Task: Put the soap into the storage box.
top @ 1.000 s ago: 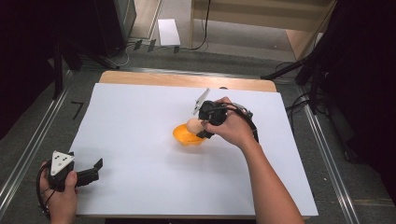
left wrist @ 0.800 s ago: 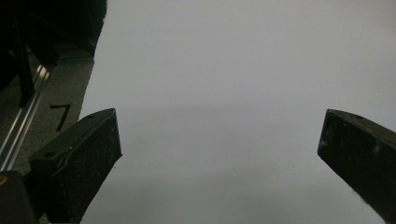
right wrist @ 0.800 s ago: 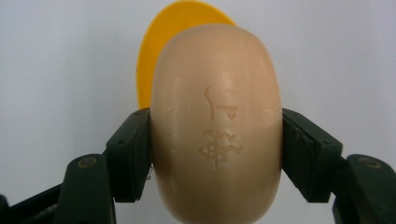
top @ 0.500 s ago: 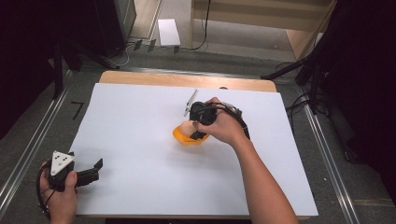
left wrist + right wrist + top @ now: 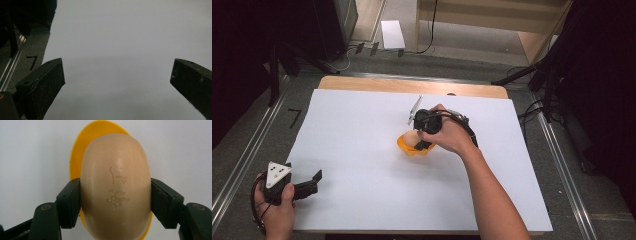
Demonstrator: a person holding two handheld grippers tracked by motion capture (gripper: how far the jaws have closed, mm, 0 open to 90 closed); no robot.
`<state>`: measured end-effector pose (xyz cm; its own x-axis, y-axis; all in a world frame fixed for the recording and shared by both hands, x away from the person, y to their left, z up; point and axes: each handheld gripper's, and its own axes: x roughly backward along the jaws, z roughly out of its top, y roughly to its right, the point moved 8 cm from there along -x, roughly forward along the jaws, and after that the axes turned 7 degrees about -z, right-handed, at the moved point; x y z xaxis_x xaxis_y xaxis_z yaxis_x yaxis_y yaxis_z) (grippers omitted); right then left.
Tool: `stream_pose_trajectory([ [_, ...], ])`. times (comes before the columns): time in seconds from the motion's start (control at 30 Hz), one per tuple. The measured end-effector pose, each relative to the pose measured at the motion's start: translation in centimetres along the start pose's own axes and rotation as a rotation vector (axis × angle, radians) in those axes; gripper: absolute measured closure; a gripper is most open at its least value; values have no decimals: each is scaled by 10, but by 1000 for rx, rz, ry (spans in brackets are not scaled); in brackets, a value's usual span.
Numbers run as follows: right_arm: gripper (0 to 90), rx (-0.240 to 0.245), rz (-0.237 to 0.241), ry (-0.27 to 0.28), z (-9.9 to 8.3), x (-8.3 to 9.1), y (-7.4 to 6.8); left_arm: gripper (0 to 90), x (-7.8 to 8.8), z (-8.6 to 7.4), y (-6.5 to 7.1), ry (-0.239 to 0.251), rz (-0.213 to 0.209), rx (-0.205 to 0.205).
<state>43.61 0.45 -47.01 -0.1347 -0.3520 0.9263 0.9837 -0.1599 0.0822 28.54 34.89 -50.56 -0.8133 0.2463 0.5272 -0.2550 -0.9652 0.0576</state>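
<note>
Nearest me, at the lower left corner of the white sheet (image 5: 362, 165), my left hand (image 5: 274, 212) holds the left gripper (image 5: 309, 182) low over the paper, its grey three-cornered plate (image 5: 277, 173) facing up. In the left gripper view I see its two black jaws standing wide apart with bare white sheet between them; off to that view's left lie the grey floor, a metal rail (image 5: 11, 67) and a small black mark (image 5: 32, 62).

Further in, near the middle of the table, my right hand (image 5: 449, 135) grips the right gripper (image 5: 422, 145), which points down at an orange-yellow dish (image 5: 408, 147) lying on the sheet. In the right gripper view I see the jaws pressed against both long sides of a beige oval bar of soap (image 5: 116, 187), stamped with faint characters on its upper face. The soap sits directly over the dish, whose yellow rim shows above it and at its lower edges; I cannot tell whether the bar touches the dish or is held just clear of it. A black cable (image 5: 464, 125) loops over the back of my right hand.

Beyond that, the table's wooden edge (image 5: 362, 84) shows past the sheet, and on the floor further off lies a white flat box (image 5: 392, 34).
</note>
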Motion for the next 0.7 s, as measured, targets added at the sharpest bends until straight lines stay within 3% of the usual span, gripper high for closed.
stream_pose_trajectory([
  [0.47,316,-23,33,7,-2,1,-1,0,0,0,0,3,-3,8],
  [0.7,308,-41,17,60,-1,11,3,0,0,0,0,6,-5,8],
])
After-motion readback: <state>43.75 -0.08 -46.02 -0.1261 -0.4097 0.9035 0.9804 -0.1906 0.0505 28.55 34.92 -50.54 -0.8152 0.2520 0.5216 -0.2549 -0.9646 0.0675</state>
